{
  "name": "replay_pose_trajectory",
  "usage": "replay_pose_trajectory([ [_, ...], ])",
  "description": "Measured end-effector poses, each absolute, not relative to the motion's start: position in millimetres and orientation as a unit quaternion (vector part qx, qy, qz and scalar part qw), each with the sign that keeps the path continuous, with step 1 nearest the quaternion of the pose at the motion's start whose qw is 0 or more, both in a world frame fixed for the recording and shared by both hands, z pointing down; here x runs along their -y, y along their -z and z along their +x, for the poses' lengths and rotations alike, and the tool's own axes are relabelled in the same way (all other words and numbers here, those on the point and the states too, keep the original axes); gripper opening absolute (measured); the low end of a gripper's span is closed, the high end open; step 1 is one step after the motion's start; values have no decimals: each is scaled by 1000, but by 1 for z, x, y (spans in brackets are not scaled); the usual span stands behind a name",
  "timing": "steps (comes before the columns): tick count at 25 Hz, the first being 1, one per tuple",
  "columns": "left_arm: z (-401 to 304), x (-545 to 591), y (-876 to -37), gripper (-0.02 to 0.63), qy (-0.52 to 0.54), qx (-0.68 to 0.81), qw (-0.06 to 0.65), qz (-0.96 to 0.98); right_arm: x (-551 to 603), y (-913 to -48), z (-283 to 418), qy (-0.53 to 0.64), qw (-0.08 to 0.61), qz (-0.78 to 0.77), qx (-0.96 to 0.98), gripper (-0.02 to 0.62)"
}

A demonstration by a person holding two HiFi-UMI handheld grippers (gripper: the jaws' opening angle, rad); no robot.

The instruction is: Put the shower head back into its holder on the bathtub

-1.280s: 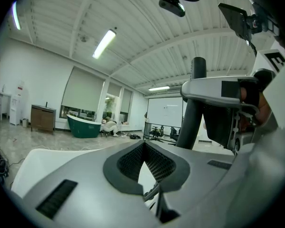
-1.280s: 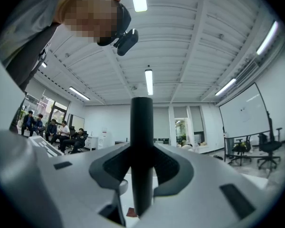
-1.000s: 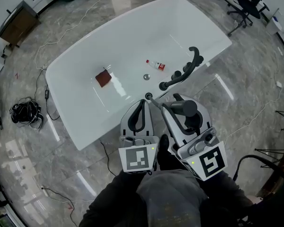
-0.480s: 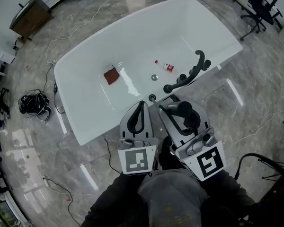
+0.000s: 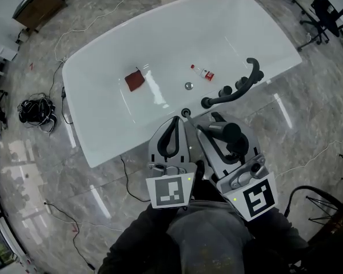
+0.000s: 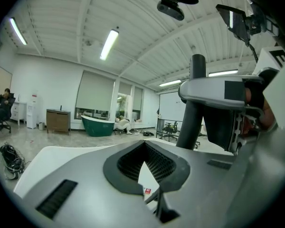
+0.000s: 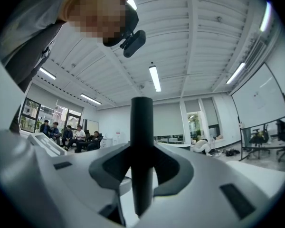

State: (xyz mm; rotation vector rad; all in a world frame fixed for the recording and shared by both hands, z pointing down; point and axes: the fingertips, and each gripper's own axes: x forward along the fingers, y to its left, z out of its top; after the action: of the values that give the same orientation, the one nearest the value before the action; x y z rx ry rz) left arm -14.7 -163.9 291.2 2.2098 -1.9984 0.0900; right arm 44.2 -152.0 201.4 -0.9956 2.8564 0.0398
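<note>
A white bathtub (image 5: 103,113) lies ahead, with a black faucet (image 5: 235,90) on its near right rim. A small round fitting (image 5: 186,112) sits on the rim just beyond my grippers. My right gripper (image 5: 209,124) is shut on the black shower head (image 5: 227,133). In the right gripper view its handle (image 7: 141,146) stands upright between the jaws of the right gripper (image 7: 141,175). My left gripper (image 5: 176,120) is shut and empty beside it, its tips close to the fitting. The left gripper view has the left gripper (image 6: 143,144) with the shower head (image 6: 194,103) to its right.
Inside the tub lie a red-brown cloth (image 5: 135,80), a small red-labelled bottle (image 5: 203,72) and the drain (image 5: 188,86). A cable bundle (image 5: 33,112) lies on the marble floor to the left. A wooden cabinet (image 5: 39,1) stands far left, office chairs (image 5: 326,7) far right.
The tub and faucet have shifted up and right in the head view. The grippers have come closer to the rim fitting. The right gripper still holds the shower head.
</note>
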Motion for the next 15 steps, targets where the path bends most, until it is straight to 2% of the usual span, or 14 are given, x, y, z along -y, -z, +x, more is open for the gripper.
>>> replay_pose_trajectory([
  [15, -44, 178, -350, 2, -15, 669, 79, 738, 167, -264, 21, -13, 38, -340, -940, 133],
])
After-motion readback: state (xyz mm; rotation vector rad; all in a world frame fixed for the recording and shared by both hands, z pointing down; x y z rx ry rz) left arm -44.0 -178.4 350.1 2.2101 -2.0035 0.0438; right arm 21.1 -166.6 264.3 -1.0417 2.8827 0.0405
